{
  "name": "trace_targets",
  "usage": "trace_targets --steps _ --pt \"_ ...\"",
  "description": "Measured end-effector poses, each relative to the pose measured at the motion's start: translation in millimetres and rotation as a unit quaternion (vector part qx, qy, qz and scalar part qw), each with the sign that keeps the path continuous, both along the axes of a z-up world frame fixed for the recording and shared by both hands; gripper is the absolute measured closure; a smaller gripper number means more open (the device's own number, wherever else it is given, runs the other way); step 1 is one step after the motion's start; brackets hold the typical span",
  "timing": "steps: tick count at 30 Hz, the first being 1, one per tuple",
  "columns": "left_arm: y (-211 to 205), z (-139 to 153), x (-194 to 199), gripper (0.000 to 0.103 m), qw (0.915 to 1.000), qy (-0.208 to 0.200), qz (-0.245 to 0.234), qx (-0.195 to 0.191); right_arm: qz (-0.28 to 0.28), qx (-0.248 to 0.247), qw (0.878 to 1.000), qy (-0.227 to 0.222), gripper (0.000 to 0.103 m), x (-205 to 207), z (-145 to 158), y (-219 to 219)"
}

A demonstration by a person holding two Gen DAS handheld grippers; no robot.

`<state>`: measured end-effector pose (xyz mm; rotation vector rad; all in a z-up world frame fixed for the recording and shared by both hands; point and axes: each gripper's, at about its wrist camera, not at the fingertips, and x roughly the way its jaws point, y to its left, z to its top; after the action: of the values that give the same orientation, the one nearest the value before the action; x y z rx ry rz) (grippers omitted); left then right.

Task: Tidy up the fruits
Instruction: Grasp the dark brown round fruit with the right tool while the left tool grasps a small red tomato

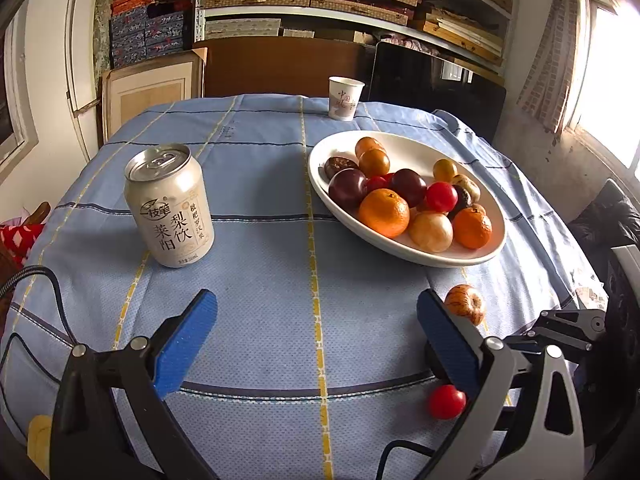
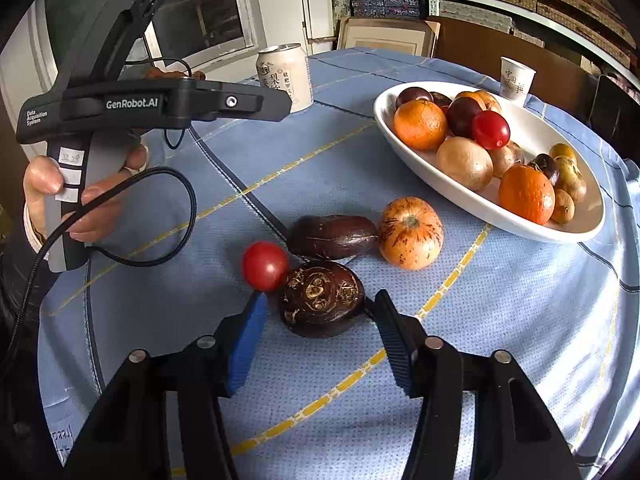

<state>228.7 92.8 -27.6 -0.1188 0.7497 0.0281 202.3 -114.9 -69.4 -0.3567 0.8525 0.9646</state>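
A white oval plate (image 2: 452, 182) (image 1: 320, 152) holds several fruits, among them oranges, dark plums and red tomatoes. On the blue cloth in front of it lie a dark round water chestnut (image 2: 322, 299), a dark oblong fruit (image 2: 332, 237), a red tomato (image 2: 265, 266) (image 1: 446, 401) and a striped orange fruit (image 2: 411, 233) (image 1: 466, 303). My right gripper (image 2: 318, 316) is open, its blue pads either side of the water chestnut, not closed on it. My left gripper (image 1: 316, 312) is open and empty over bare cloth. It also shows in the right wrist view (image 2: 276, 104).
A beige drink can (image 1: 170, 206) (image 2: 285, 76) stands left of the plate. A paper cup (image 1: 345, 98) (image 2: 516, 80) stands behind it at the table's far edge. Shelves with boxes and a dark panel (image 1: 436, 80) lie beyond. A cable (image 2: 160, 216) trails from the left gripper.
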Motion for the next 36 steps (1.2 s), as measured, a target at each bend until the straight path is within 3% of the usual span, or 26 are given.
trace_targets --steps 9,14,19,21,22,23,27,30,36 --pt "0 -2 1 0.005 1.0000 0.002 0.002 0.003 -0.007 0.008 1.000 -0.003 0.059 3 2 -1" --pt "0 -2 -1 0.005 1.0000 -0.003 0.000 -0.004 -0.008 0.061 0.998 -0.011 0.059 2 24 -25" --pt "-11 -6 -2 0.005 0.9991 0.011 -0.041 -0.007 -0.065 0.137 0.988 0.003 0.059 20 42 -61" --pt "-21 -9 -4 0.015 0.9976 0.019 -0.067 -0.002 -0.082 0.157 0.984 0.019 0.059 28 44 -71" --pt "-29 -11 -7 0.036 0.9959 0.024 -0.087 0.008 -0.093 0.165 0.982 0.027 0.059 32 44 -76" --pt "-37 -13 -9 0.049 0.9935 0.030 -0.109 0.017 -0.102 0.166 0.981 0.029 0.059 35 43 -79" --pt "-58 -20 -21 0.061 0.9853 0.037 -0.162 0.041 -0.113 0.169 0.978 0.037 0.059 41 40 -81" --pt "-71 -24 -28 0.062 0.9781 0.045 -0.198 0.044 -0.114 0.171 0.978 0.041 0.059 41 39 -81" --pt "-73 -32 -26 0.063 0.9771 0.061 -0.200 0.041 -0.122 0.162 0.978 0.047 0.059 42 35 -80"
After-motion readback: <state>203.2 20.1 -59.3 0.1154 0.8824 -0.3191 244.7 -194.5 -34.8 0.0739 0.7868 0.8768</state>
